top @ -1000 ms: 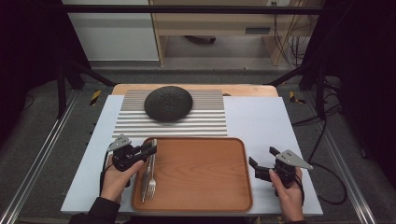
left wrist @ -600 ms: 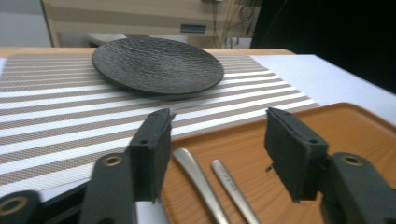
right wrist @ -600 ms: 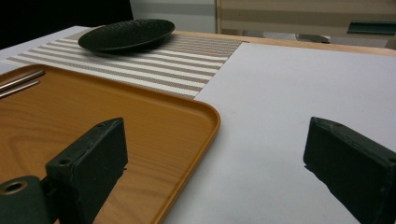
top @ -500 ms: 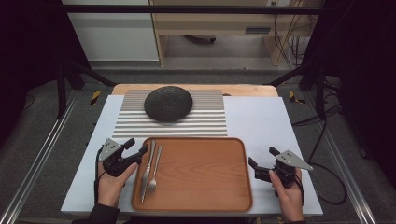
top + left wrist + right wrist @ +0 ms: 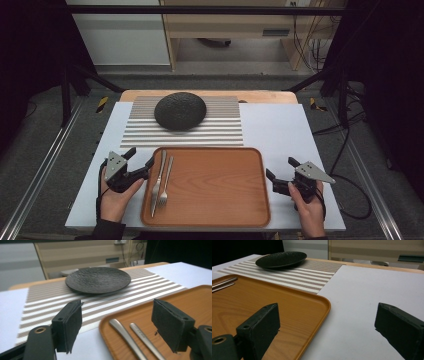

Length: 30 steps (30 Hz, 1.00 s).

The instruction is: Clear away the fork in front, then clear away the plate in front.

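Wooden and orange-brown, the tray [image 5: 210,187] is sitting at the lower centre of the high view on a white sheet [image 5: 280,130] covering the bench [image 5: 210,93]. It is holding two pieces of cutlery along its left side: a knife [image 5: 158,182] and, touching it on the right, a fork [image 5: 165,182], both lying lengthwise with their handles pointing toward the top of the frame. The rest of the tray floor is showing bare wood grain.

Left tongs [image 5: 138,161] are resting just beside the tray's left rim, held by the person's left hand [image 5: 116,197]; the jaws have just been opening and are now standing apart, released, with nothing pressed between them. In the left gripper view the two handles are lying on the tray at the lower centre, below and between the spread pads [image 5: 72,322].

Right tongs [image 5: 280,172] are sitting at the tray's right edge in the right hand [image 5: 309,212], jaws spread wide and gripping nothing.

Above the tray, at the upper centre, a dark round plate [image 5: 180,111] is resting on a striped mat [image 5: 185,131].
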Tool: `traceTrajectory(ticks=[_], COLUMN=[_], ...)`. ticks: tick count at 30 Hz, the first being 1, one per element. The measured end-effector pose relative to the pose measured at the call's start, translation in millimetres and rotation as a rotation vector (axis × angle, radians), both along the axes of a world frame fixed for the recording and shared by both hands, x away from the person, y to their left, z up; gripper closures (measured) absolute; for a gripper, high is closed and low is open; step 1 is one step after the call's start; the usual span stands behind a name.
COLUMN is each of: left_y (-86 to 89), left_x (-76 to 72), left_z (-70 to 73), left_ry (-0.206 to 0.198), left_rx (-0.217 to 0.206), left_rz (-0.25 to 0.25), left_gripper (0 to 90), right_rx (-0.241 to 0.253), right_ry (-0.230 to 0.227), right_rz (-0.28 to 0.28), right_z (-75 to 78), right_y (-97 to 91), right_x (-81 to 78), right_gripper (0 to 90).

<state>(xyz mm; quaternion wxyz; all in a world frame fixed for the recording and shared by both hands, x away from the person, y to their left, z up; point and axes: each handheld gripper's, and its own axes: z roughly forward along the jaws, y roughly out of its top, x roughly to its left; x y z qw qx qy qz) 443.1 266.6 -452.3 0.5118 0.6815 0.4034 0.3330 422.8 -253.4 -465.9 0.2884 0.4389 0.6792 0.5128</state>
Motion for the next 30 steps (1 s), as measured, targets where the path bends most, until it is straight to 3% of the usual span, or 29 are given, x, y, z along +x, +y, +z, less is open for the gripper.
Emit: traceTrajectory(ticks=[3, 11, 17, 21, 27, 30], left_y=[1.5, 4.4, 3.6, 4.7, 5.1, 3.8], left_x=[-0.1, -0.5, -0.2, -1.1, -2.6, -3.4], left_z=[0.1, 0.8, -0.7, 0.1, 0.7, 1.4], left_ry=[-0.012, -0.036, -0.043, -0.061, -0.087, -0.112], left_rx=[0.033, 0.049, 0.082, 0.082, 0.074, 0.094], left_rz=[0.022, 0.055, 0.040, 0.011, -0.029, -0.027], left_gripper=[20.8, 13.2, 9.8, 5.8, 4.0, 4.0], right_rx=[0.006, 0.009, 0.006, 0.006, 0.006, -0.007], right_ry=[-0.001, -0.006, -0.016, -0.032, -0.074, -0.101], right_rz=[-0.002, 0.001, 0.010, 0.011, -0.011, -0.014], right_z=[0.1, 0.5, 0.6, 1.2, 0.7, -0.1], right_y=[-1.1, -1.5, -1.7, -1.9, -1.6, -0.7], right_x=[0.1, -0.1, -0.6, -1.3, -2.2, -2.0], right_gripper=[6.1, 5.8, 6.4, 5.9, 5.3, 5.7])
